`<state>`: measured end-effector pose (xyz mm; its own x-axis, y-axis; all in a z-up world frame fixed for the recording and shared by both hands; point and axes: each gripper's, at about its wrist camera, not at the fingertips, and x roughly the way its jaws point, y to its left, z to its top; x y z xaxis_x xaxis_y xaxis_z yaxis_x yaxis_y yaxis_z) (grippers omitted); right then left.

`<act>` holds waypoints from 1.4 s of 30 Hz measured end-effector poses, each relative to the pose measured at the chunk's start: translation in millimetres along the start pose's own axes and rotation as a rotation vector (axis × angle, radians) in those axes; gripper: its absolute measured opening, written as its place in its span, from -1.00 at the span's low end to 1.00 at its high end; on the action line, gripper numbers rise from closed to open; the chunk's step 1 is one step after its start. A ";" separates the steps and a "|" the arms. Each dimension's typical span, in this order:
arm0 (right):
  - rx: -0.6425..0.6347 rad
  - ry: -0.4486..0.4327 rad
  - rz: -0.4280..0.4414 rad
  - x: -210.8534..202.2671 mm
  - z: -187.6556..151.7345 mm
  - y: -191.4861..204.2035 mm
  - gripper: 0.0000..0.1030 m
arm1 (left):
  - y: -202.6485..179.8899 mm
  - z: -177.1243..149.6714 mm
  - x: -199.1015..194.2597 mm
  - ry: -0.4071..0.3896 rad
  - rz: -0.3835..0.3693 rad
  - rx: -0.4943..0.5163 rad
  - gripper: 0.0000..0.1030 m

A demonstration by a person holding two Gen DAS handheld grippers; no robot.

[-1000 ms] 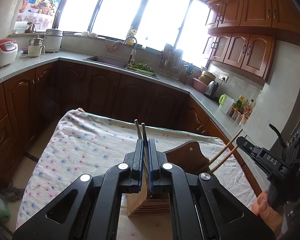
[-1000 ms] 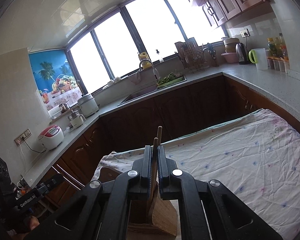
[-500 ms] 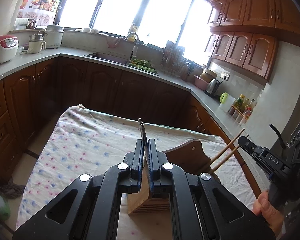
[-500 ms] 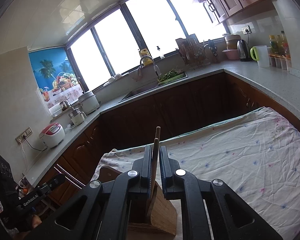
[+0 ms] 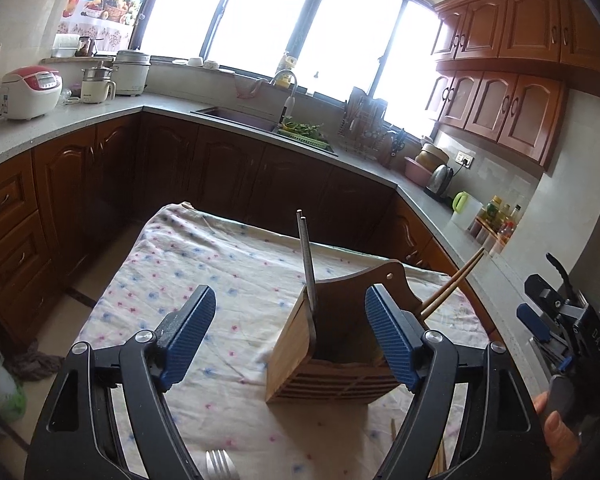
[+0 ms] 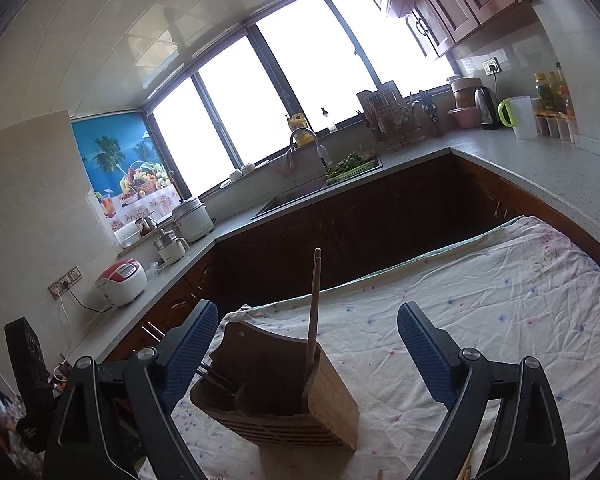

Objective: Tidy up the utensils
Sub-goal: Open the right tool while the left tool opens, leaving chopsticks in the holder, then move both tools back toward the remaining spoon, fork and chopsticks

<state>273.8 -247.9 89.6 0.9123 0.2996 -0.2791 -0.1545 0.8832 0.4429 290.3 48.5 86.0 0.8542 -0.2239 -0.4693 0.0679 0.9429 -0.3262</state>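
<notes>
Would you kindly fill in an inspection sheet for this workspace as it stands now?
Surface: table under a creased floral cloth.
Job's things: wooden holder upright on the cloth; metal chopsticks stand in one compartment, wooden chopsticks in another; a fork lies at the near edge.
Clutter: nothing seen on the cloth.
Grippers: left gripper and right gripper both opening; pads clear of the chopsticks.
Cables: a cord runs from the rice cooker to a wall socket.
Surroundings: kitchen counter, sink, kettle, bright windows.
</notes>
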 end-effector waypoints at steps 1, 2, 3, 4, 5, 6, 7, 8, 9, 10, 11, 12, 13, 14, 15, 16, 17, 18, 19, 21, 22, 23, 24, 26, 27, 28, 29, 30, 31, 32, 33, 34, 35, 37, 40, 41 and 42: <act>0.002 0.003 0.003 -4.1 -1.4 -0.8 0.82 | -0.3 -2.1 -2.1 0.007 0.002 0.003 0.55; 0.005 0.005 0.004 -8.2 -2.7 -1.7 0.82 | -0.8 -4.3 -4.4 0.012 0.001 0.006 0.56; 0.007 0.005 0.004 -13.0 -4.3 -2.8 0.83 | -1.4 -6.8 -6.9 0.015 0.000 0.010 0.57; 0.008 0.006 0.005 -17.3 -5.7 -3.6 0.83 | -2.0 -9.3 -9.8 0.017 0.000 0.014 0.57; 0.007 0.007 0.006 -21.9 -7.2 -4.5 0.83 | -3.1 -12.3 -13.0 0.020 0.001 0.017 0.58; 0.008 0.007 0.004 -26.8 -8.5 -5.7 0.83 | -3.9 -14.7 -15.6 0.024 0.003 0.019 0.59; 0.010 0.007 0.002 -31.7 -9.4 -7.4 0.83 | -4.2 -17.6 -18.5 0.028 0.001 0.019 0.60; 0.011 0.007 0.001 -37.1 -10.9 -8.9 0.83 | -4.2 -20.5 -21.7 0.029 -0.002 0.018 0.60; 0.012 0.008 -0.001 -42.7 -12.8 -10.5 0.83 | -4.3 -23.5 -24.3 0.031 -0.003 0.018 0.60; 0.012 0.009 -0.005 -48.6 -14.5 -12.2 0.83 | -4.5 -26.7 -26.6 0.035 -0.004 0.019 0.60; 0.012 0.008 -0.012 -55.1 -17.9 -14.3 0.83 | -4.8 -30.2 -28.9 0.039 -0.007 0.018 0.61; 0.014 0.007 -0.021 -61.4 -21.8 -16.9 0.84 | -4.9 -33.6 -30.5 0.046 -0.011 0.017 0.62; 0.019 0.009 -0.030 -67.6 -26.1 -20.1 0.85 | -5.5 -37.2 -32.1 0.056 -0.013 0.017 0.62; 0.022 0.011 -0.038 -73.0 -30.0 -23.3 0.87 | -6.1 -41.0 -33.2 0.066 -0.014 0.018 0.63; 0.024 0.016 -0.048 -78.2 -33.8 -26.7 0.87 | -7.3 -44.8 -34.4 0.076 -0.015 0.021 0.63; 0.024 0.025 -0.059 -82.3 -37.3 -29.8 0.87 | -8.8 -49.0 -35.8 0.087 -0.019 0.025 0.63; 0.025 0.035 -0.071 -86.5 -40.8 -32.9 0.87 | -9.7 -53.8 -37.4 0.095 -0.023 0.030 0.64; 0.027 0.044 -0.081 -90.3 -44.2 -36.2 0.87 | -10.7 -58.8 -39.9 0.099 -0.023 0.035 0.64; 0.029 0.055 -0.091 -94.6 -48.7 -40.0 0.87 | -11.9 -64.3 -41.4 0.104 -0.020 0.039 0.65; 0.026 0.071 -0.110 -101.3 -57.6 -45.8 0.87 | -12.1 -74.4 -43.4 0.121 -0.023 0.043 0.65; 0.022 0.079 -0.121 -104.1 -62.3 -48.1 0.87 | -12.3 -80.2 -43.7 0.132 -0.025 0.045 0.65; 0.020 0.088 -0.130 -107.0 -67.5 -50.8 0.87 | -12.8 -85.3 -43.5 0.145 -0.025 0.046 0.65; 0.018 0.099 -0.136 -108.7 -72.5 -52.5 0.87 | -13.7 -90.6 -42.9 0.160 -0.027 0.048 0.65; 0.011 0.118 -0.151 -111.5 -82.9 -54.9 0.87 | -16.3 -100.4 -42.3 0.184 -0.032 0.057 0.65; 0.002 0.128 -0.170 -113.3 -88.4 -54.9 0.87 | -17.9 -104.7 -42.2 0.192 -0.032 0.062 0.65; -0.008 0.139 -0.182 -114.4 -94.0 -55.4 0.87 | -19.6 -108.6 -42.3 0.200 -0.033 0.070 0.65; -0.011 0.153 -0.181 -114.8 -98.9 -56.3 0.87 | -20.8 -112.4 -42.7 0.206 -0.034 0.078 0.65; -0.010 0.166 -0.179 -115.3 -103.3 -57.1 0.87 | -21.6 -116.2 -42.9 0.214 -0.036 0.087 0.65; -0.003 0.180 -0.175 -115.7 -107.6 -58.4 0.87 | -22.6 -119.7 -42.6 0.223 -0.038 0.094 0.65; 0.006 0.192 -0.169 -116.0 -111.5 -60.7 0.87 | -23.4 -123.4 -42.6 0.231 -0.038 0.099 0.65; 0.016 0.201 -0.164 -116.5 -114.7 -62.8 0.87 | -23.9 -127.4 -42.5 0.239 -0.039 0.102 0.65; 0.024 0.208 -0.161 -117.0 -117.1 -65.0 0.87 | -24.2 -131.2 -42.2 0.248 -0.040 0.105 0.65; 0.029 0.213 -0.163 -117.6 -120.1 -66.4 0.87 | -24.9 -134.9 -41.7 0.256 -0.040 0.109 0.65; 0.033 0.219 -0.166 -118.6 -124.5 -68.6 0.87 | -25.8 -141.7 -39.9 0.274 -0.036 0.114 0.65; 0.038 0.225 -0.160 -118.2 -127.8 -68.9 0.87 | -29.1 -149.9 -36.5 0.299 -0.038 0.121 0.65; 0.037 0.226 -0.156 -118.1 -128.3 -68.7 0.87 | -30.6 -151.9 -35.6 0.305 -0.037 0.126 0.65; 0.034 0.226 -0.154 -117.7 -128.4 -68.2 0.87 | -32.1 -153.6 -34.7 0.310 -0.036 0.133 0.65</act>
<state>128.2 -297.1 -17.2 0.8157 0.2390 -0.5267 -0.0042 0.9131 0.4078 179.3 -11.9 -13.3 0.6541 -0.3026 -0.6932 0.1790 0.9524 -0.2468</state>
